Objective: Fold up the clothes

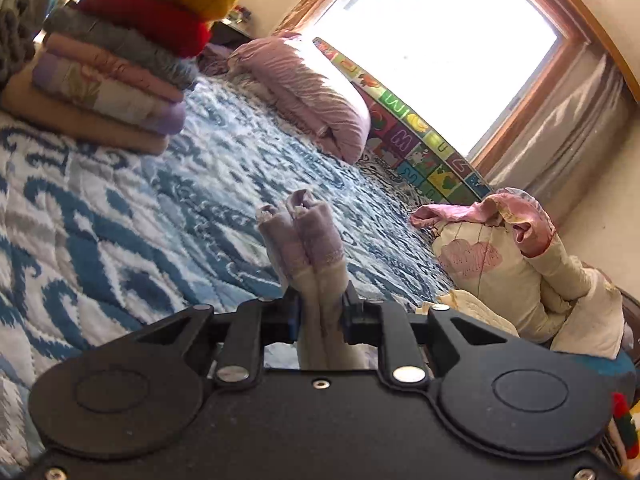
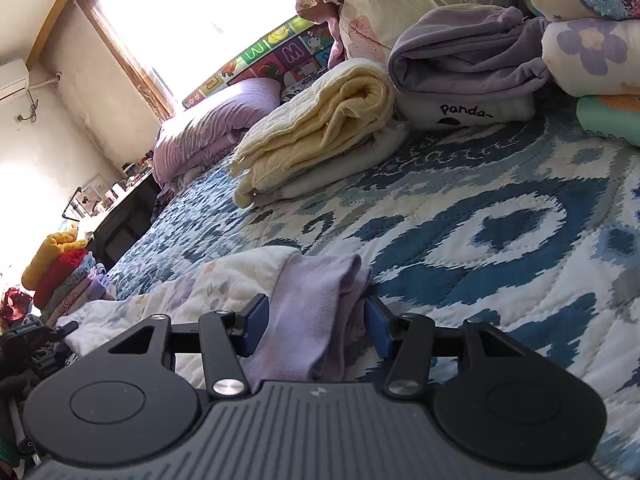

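Note:
My left gripper (image 1: 320, 312) is shut on a bunched edge of the pale lilac and cream garment (image 1: 308, 240), which sticks up between its fingers above the blue patterned quilt (image 1: 120, 220). In the right wrist view the same garment (image 2: 192, 288), white with small flowers and a lilac cuff (image 2: 316, 292), lies flat on the quilt (image 2: 480, 240). The cuff passes between the blue pads of my right gripper (image 2: 316, 328), whose jaws stand wide apart around it and do not pinch it.
A stack of folded clothes (image 1: 120, 60) sits on the bed's far left, also in the right wrist view (image 2: 64, 276). Folded yellow blanket (image 2: 320, 128), lilac pile (image 2: 468, 56), pillows (image 1: 312, 92) and bedding (image 1: 512, 264) line the bed. A window (image 1: 432, 40) is behind.

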A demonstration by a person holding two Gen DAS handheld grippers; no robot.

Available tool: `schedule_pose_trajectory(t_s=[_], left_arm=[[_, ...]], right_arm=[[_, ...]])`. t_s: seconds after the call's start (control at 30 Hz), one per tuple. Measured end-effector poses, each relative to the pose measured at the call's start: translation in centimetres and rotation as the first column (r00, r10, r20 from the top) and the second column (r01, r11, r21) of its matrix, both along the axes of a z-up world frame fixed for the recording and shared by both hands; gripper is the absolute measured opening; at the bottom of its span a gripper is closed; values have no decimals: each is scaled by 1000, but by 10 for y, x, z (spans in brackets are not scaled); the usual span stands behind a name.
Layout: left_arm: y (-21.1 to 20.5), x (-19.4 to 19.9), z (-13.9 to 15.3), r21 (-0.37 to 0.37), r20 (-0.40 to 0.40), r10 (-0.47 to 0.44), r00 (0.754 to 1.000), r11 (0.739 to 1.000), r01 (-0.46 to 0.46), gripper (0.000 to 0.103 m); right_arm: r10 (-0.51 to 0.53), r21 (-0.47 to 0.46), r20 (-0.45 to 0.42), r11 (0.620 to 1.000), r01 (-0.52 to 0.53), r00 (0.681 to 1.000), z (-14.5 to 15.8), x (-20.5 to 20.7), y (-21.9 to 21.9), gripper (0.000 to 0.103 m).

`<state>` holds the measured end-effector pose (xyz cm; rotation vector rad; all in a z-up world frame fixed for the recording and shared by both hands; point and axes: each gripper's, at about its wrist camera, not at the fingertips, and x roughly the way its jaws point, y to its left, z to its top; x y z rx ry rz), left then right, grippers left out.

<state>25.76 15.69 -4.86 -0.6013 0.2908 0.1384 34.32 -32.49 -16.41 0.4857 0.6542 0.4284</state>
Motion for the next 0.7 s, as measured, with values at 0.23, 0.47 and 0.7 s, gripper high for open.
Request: schedule_pose_trajectory(t_s=[0.23, 0.47, 0.7], left_arm=[[-120, 1, 47, 396, 67, -162, 984, 910, 123, 17], [-227, 3, 22, 654, 8, -319, 948, 718, 236, 17], [-293, 3, -18, 769, -74, -366, 927, 571, 287, 16]], right_arm=[[11, 12, -8, 1000, -11, 1000, -2, -2, -3, 49], [-14, 84, -6, 996, 15, 1000, 0, -4, -25, 49], [-50, 145, -13, 988, 52, 999, -2, -8, -52, 50]])
